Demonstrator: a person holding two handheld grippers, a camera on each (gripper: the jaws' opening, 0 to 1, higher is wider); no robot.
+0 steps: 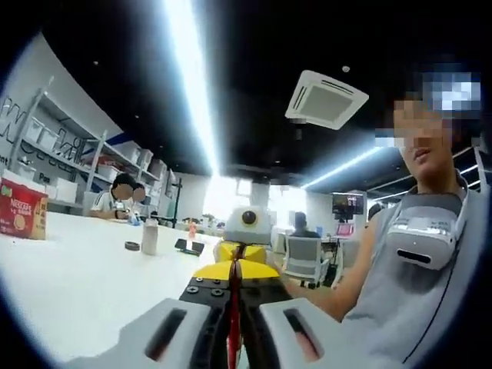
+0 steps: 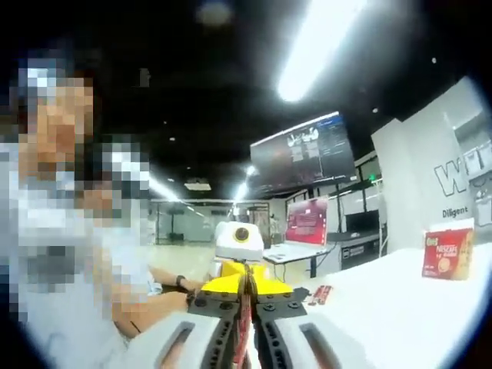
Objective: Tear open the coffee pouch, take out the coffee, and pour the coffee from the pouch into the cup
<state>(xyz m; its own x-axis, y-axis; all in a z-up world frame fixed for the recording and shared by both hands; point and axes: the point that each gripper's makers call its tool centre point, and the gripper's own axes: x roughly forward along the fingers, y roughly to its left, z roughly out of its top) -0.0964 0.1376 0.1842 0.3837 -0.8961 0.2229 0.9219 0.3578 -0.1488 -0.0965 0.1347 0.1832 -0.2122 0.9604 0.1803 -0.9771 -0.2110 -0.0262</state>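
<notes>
Between the two opposed hand-held grippers, a thin red strip runs edge-on through both sets of jaws; probably the coffee pouch (image 1: 234, 323), though too little of it shows to be sure. The left hand-held gripper (image 1: 234, 327) has its jaws pressed together on that strip, and the right hand-held gripper (image 2: 247, 327) is likewise clamped on it from the other side. Each view shows the other gripper's yellow nose facing it, close in, so both grips sit nearly touching on the same edge.

Judged step: tearing the pouch open, not yet done, no torn flap visible.

Doing it well:
- Grips this close are right; a tear starts best with almost no slack between them.
- Shear, don't pull apart: twist one hand away and the other towards the person so the edge rips across.
- Keep the pouch mouth up, or granules spill on the white surface (image 1: 84, 269).
- Tear only the top strip, leaving a narrow spout for pouring.

Cup: a pale cylindrical container (image 1: 150, 238) stands well off on the surface, beside a small dark ring; can't confirm it's the target cup. The red Nescafe box (image 1: 21, 209) sits at the far edge, also seen from the right gripper view (image 2: 447, 254). A second red sachet (image 2: 321, 294) lies on the surface near the right gripper.
</notes>
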